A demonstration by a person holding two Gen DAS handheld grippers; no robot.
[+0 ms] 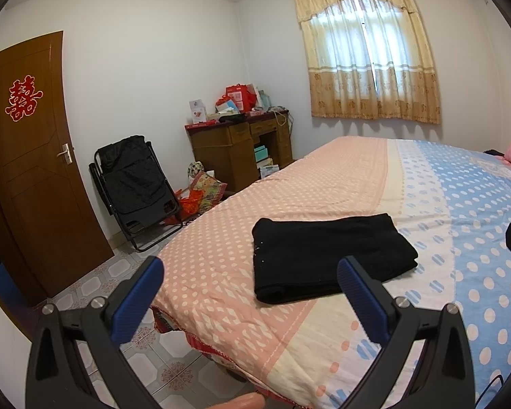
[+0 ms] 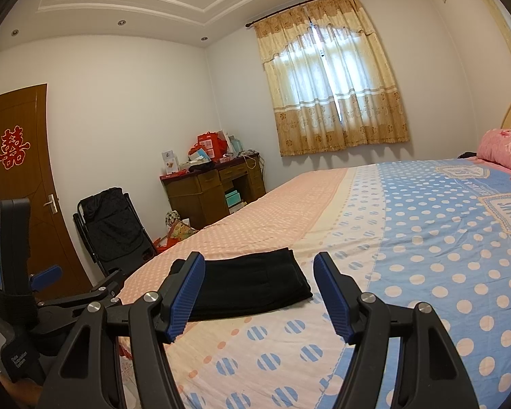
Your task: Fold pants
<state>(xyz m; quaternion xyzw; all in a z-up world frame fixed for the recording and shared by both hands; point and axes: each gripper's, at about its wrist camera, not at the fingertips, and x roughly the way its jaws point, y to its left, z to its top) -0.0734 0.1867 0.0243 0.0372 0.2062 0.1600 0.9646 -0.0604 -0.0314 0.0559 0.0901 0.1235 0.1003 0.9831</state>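
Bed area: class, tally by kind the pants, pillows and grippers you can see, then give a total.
Black pants, folded: 1
Pink pillow: 1
Grippers, left gripper and right gripper: 2
Total: 4

So the bed point(image 1: 323, 184) has a spotted cover, pink with white dots toward the foot, a cream strip in the middle, then blue with white dots toward the head. The black pants point(image 1: 327, 255) are folded into a flat rectangle, lying on the pink part near the front edge. A pink floral pillow point(image 2: 504, 146) sits up at the head end.
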